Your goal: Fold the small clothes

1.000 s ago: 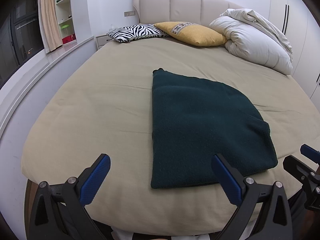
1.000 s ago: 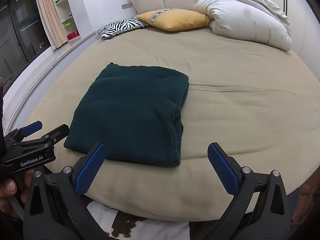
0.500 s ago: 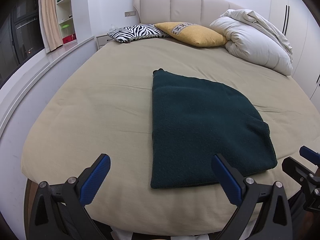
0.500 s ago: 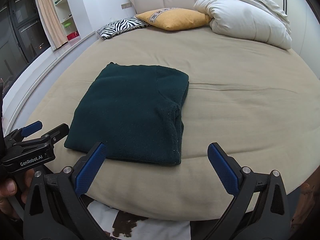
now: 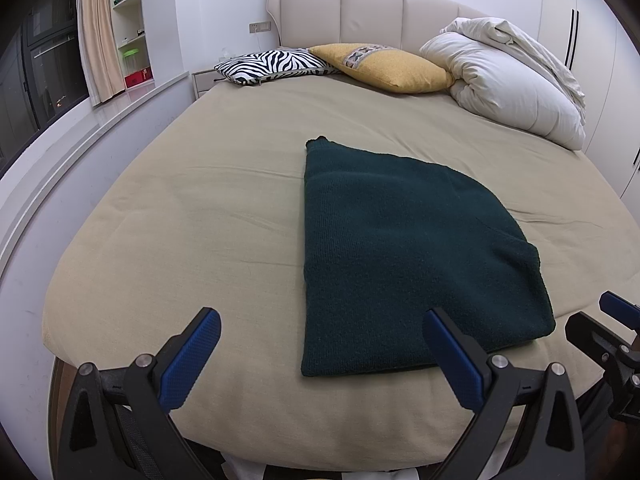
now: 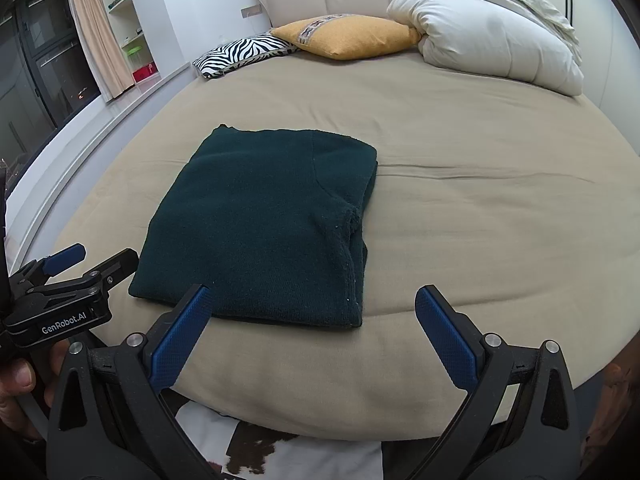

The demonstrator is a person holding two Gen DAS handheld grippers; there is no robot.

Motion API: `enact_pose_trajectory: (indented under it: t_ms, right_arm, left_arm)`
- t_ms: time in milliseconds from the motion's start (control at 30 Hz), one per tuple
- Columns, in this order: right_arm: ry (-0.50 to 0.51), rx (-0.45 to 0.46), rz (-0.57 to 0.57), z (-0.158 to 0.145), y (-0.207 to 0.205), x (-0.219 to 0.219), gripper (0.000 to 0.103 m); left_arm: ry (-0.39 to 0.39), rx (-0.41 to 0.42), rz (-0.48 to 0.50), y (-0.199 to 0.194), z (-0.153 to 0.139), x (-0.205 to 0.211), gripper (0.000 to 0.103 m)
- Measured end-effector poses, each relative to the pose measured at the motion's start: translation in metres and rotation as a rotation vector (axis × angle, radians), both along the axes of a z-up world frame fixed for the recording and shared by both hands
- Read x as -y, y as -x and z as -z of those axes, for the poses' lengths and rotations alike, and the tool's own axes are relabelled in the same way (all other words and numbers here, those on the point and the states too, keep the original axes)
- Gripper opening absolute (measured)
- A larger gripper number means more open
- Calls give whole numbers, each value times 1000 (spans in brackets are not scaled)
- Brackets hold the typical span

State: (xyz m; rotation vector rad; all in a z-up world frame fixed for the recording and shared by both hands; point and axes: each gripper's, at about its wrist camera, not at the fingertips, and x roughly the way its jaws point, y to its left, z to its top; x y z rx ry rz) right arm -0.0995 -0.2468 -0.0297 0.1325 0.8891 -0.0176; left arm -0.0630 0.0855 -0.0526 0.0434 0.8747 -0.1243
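Although almost nothing has shifted over the last second, the dark green garment [image 6: 264, 224] lies folded on the bed [image 6: 480, 208], toward eleven o'clock of the right gripper [image 6: 308, 334]. Left gripper [image 5: 320, 354] and right both hang released, suggesting folding is finished.

Zebra pillow [image 5: 272, 65], yellow pillow [image 5: 394, 70], perhaps a duvet [image 5: 516, 88].
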Motion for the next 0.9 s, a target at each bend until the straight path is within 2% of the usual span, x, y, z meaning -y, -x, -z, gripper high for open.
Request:
enact_pose_trajectory:
  t_ms: [900]
  right_arm:
    - [-3, -3, 1, 0, 1, -2, 103]
  left_arm:
    - [-2, -2, -1, 1, 1, 1, 103]
